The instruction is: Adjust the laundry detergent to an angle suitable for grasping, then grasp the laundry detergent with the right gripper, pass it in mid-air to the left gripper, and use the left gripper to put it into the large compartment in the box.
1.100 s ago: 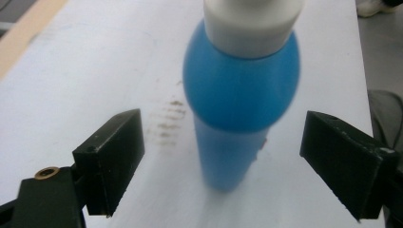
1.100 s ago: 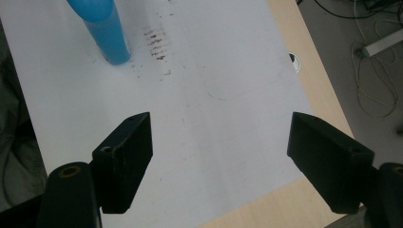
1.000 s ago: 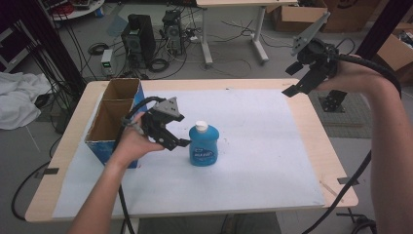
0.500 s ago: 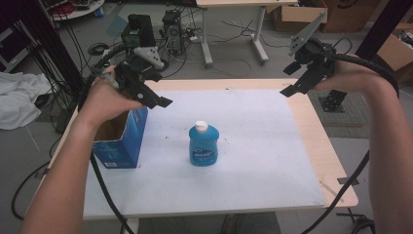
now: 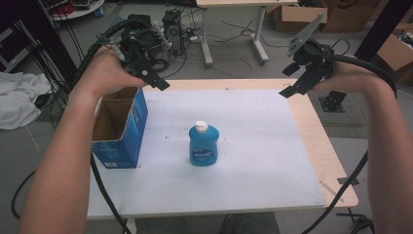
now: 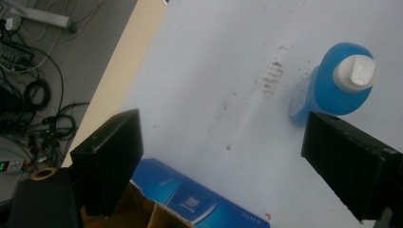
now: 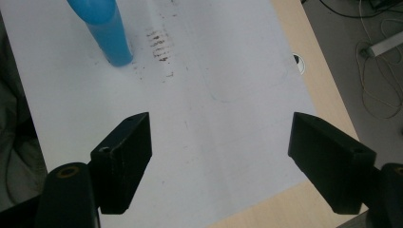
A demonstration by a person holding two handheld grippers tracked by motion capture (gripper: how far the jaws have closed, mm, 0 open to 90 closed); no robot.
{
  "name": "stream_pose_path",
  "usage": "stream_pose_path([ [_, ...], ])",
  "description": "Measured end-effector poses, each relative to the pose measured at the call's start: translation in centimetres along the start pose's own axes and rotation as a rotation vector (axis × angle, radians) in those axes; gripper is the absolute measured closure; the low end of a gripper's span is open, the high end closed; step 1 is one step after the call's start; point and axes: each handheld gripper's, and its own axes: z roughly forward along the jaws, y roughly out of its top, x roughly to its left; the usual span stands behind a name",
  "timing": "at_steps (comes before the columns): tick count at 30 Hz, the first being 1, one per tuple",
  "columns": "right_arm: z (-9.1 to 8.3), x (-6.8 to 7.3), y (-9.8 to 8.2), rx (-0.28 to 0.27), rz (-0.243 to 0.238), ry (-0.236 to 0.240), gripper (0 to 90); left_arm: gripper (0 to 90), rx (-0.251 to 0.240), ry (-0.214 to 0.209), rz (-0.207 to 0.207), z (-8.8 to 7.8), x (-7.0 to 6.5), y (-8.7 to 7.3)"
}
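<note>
Cables, power strips and desk legs clutter the floor beyond the wooden table [image 5: 311, 146], and cardboard cartons sit in the far right corner, cut off by the frame. A white sheet [image 5: 243, 161] covers most of the tabletop; faint dark smudges mark it near the bottle, too small to make out. A white cloth [image 5: 19, 102] lies on the floor at the left, partly out of view.

An open blue box [image 5: 119, 129] stands on the left part of the sheet, its flaps up. Its inside is in shadow, so I can't tell what, if anything, is in it. The person's left forearm crosses in front of its near corner.

The blue bottle [image 5: 203, 145] with a white cap stands upright near the middle of the sheet, just right of the box and apart from it. Its label is too blurred to read. In the right gripper view, its top is cut off.

The left gripper [image 5: 155, 81] hangs in the air above the far end of the box, jaws spread wide with nothing between them; the bottle stands well below and nearer the person. The right gripper [image 5: 291, 82] is held high over the table's far right edge, jaws likewise wide apart and empty, well away from the bottle.
</note>
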Motion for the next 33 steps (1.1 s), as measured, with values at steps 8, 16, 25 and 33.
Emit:
stream_pose_path([
  [8,-0.4,0.0,0.0,-0.017,-0.001,-0.002,22.1,14.3,0.000,0.003,0.015,-1.2,-0.1,1.0],
  [16,-0.3,0.0,-0.4,-0.034,0.005,0.005,20.5,14.4,-0.002,0.003,0.032,-1.4,-0.3,1.0],
  [25,0.6,0.2,-0.8,-0.094,0.003,0.046,17.9,14.5,-0.012,-0.006,0.041,-1.5,-0.3,1.0],
  [33,2.0,0.7,-1.0,-0.150,-0.015,0.085,16.8,14.6,-0.013,-0.013,0.048,-1.5,-0.3,1.0],
])
